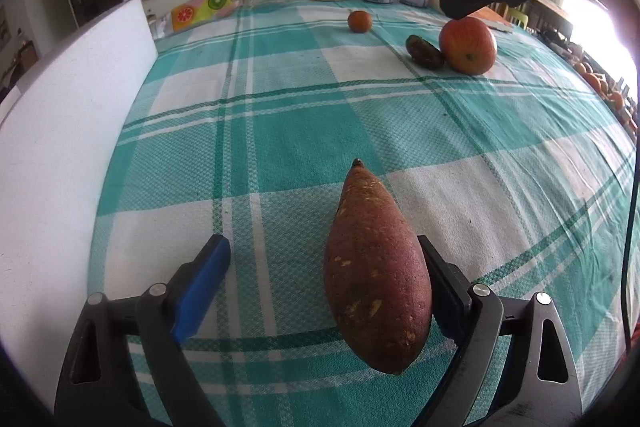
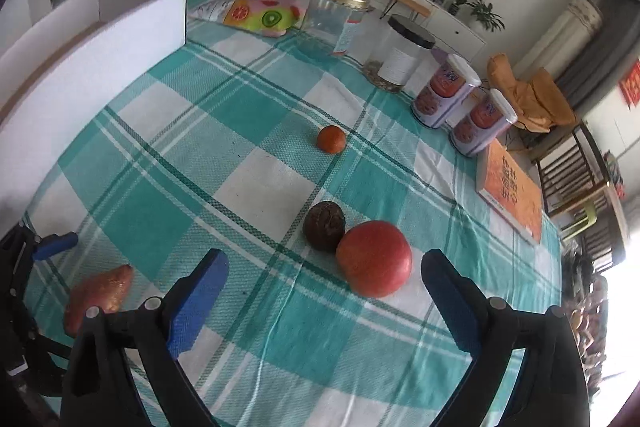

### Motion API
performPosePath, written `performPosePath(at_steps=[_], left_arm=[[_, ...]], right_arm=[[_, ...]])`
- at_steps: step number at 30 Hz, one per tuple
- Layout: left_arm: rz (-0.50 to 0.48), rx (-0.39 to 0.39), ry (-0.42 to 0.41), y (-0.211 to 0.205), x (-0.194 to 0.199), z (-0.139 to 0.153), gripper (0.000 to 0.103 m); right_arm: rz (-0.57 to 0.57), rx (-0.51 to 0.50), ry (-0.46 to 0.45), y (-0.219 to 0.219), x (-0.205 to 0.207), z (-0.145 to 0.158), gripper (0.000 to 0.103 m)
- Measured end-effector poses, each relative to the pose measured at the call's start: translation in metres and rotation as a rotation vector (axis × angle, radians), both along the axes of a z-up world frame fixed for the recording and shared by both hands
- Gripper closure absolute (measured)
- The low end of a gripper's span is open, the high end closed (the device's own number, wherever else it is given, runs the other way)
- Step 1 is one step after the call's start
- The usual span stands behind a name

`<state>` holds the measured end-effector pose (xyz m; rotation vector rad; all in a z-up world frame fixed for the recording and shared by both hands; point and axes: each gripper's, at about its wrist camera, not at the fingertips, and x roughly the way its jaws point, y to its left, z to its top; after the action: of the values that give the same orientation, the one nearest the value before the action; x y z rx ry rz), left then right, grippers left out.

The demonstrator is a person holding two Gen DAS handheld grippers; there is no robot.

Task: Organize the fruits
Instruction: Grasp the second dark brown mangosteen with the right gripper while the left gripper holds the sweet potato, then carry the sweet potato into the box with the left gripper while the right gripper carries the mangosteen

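On the teal-and-white checked tablecloth (image 1: 280, 131), L wrist view: sweet potato (image 1: 376, 267), reddish-brown, spindle-shaped w/ pale scuffs, pointed tip toward 12 o'clock. It sits between the fingers of the left gripper (image 1: 324, 259), flank against the R finger, clear gap to the blue-padded L finger (image 1: 204, 287); jaws wide, not clamped on it. Whether it rests on the cloth cannot be told. At 1–2 o'clock: red apple (image 1: 468, 45), stem end down-front, touching a dark wrinkled fruit (image 1: 424, 53) on its 9 o'clock side. Small orange (image 1: 359, 21) at 12 o'clock, well apart. A black finger of the other gripper hangs just above the apple. White box wall (image 1: 60, 131) at 9 o'clock.

R wrist view: right gripper (image 2: 324, 267) wide open, nothing held, above the cloth. Apple (image 2: 374, 258) lies between the fingertips, nearer the R finger, touching neither. Dark fruit (image 2: 324, 225) at apple's 10 o'clock, in contact. Orange (image 2: 331, 138) at 12 o'clock, farther off. Sweet potato (image 2: 100, 295) at 9 o'clock, blurred, beside the left gripper's blue pad (image 2: 56, 245).
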<state>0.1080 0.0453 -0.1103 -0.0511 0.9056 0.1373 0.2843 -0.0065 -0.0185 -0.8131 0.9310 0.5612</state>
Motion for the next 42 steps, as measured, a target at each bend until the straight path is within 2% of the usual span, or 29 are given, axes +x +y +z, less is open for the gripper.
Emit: performPosePath(at_steps=[2, 6, 9, 14, 16, 17, 20, 24, 27, 29, 31, 34, 37, 39, 42], left_arm=[[0.0, 0.0, 0.0, 0.0, 0.0, 0.0, 0.011], [0.001, 0.001, 0.001, 0.0, 0.0, -0.001, 0.01], [0.001, 0.0, 0.001, 0.0, 0.0, 0.0, 0.01], [0.001, 0.0, 0.001, 0.0, 0.0, 0.0, 0.009], [0.001, 0.0, 0.001, 0.0, 0.0, 0.0, 0.009], [0.001, 0.0, 0.001, 0.0, 0.0, 0.0, 0.009], [0.002, 0.0, 0.001, 0.0, 0.0, 0.0, 0.009], [0.002, 0.0, 0.001, 0.001, 0.0, 0.0, 0.009], [0.002, 0.0, 0.001, 0.0, 0.0, 0.0, 0.009], [0.002, 0.0, 0.001, 0.0, 0.0, 0.0, 0.009], [0.002, 0.0, 0.002, 0.0, 0.0, 0.0, 0.009], [0.002, 0.001, 0.002, 0.0, 0.0, 0.0, 0.009], [0.002, 0.0, 0.002, 0.0, 0.001, 0.0, 0.009], [0.002, 0.0, 0.002, 0.0, 0.001, 0.0, 0.009], [0.003, 0.001, 0.002, 0.0, 0.001, 0.0, 0.009]], right_arm=[[0.054, -0.103, 0.04, 0.013, 0.016, -0.02, 0.034], [0.111, -0.244, 0.097, 0.025, 0.04, -0.056, 0.037], [0.142, -0.333, 0.106, 0.03, 0.053, -0.074, 0.038], [0.15, -0.372, 0.202, 0.033, 0.073, -0.085, 0.038], [0.144, -0.341, 0.282, 0.032, 0.077, -0.084, 0.054], [0.152, -0.344, 0.28, 0.032, 0.076, -0.083, 0.06], [0.162, -0.329, 0.272, 0.032, 0.07, -0.077, 0.06], [0.142, -0.14, 0.25, 0.03, 0.056, -0.039, 0.06], [0.112, 0.07, 0.287, 0.015, 0.033, -0.012, 0.06], [0.051, 0.22, 0.323, -0.009, 0.012, -0.006, 0.06], [-0.04, 0.357, 0.354, -0.037, -0.016, -0.012, 0.06], [-0.194, 0.535, 0.402, -0.09, -0.05, -0.039, 0.06], [-0.314, 0.623, 0.398, -0.126, -0.075, -0.071, 0.06], [-0.375, 0.723, 0.382, -0.147, -0.09, -0.077, 0.061], [-0.434, 0.799, 0.352, -0.168, -0.096, -0.084, 0.061]])
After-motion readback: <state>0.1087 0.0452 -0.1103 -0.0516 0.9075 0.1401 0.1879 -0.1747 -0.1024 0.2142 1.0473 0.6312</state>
